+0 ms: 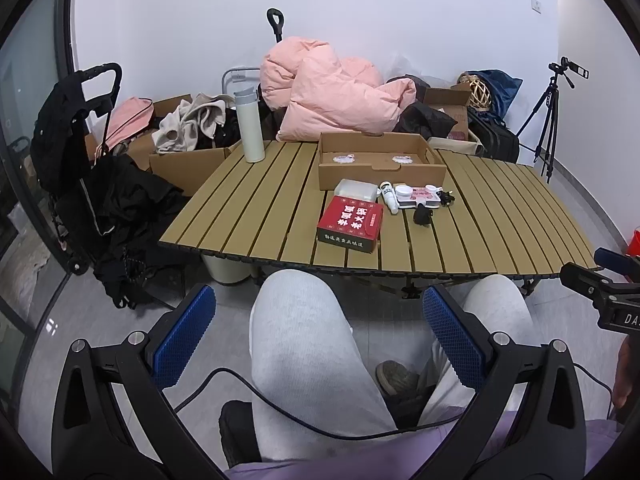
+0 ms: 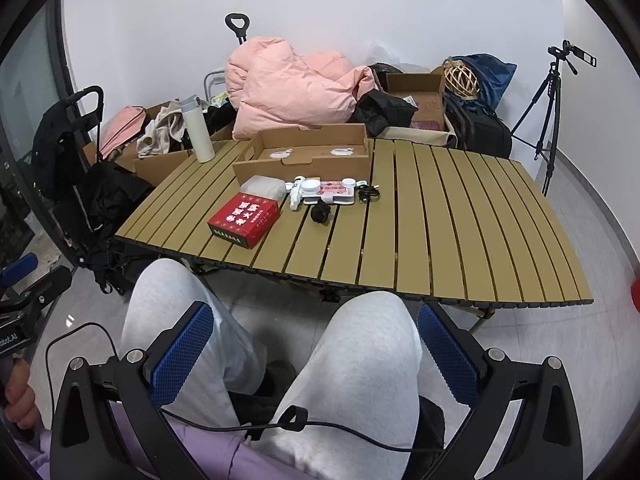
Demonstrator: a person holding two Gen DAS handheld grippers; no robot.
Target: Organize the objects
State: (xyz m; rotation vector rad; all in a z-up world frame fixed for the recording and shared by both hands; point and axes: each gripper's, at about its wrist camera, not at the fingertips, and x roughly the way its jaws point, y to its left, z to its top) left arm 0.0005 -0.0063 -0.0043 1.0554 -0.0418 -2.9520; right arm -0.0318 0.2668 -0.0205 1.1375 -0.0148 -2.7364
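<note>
Both the left gripper [image 1: 318, 334] and right gripper [image 2: 316, 354] hang wide open, empty, over the person's knees; red box [image 1: 351, 224] and small items wait beside the cardboard tray [image 1: 380, 160] on the worktop [image 1: 500, 220], likely for loading.

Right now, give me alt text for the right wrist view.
The open right gripper hangs empty above a seated person's knees, short of a slatted table. On it sit a red box, small white items and an open cardboard tray.

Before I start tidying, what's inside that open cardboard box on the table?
Two small white-and-pink items lie on the cardboard box floor. Its near wall hides the floor strip behind it.
</note>
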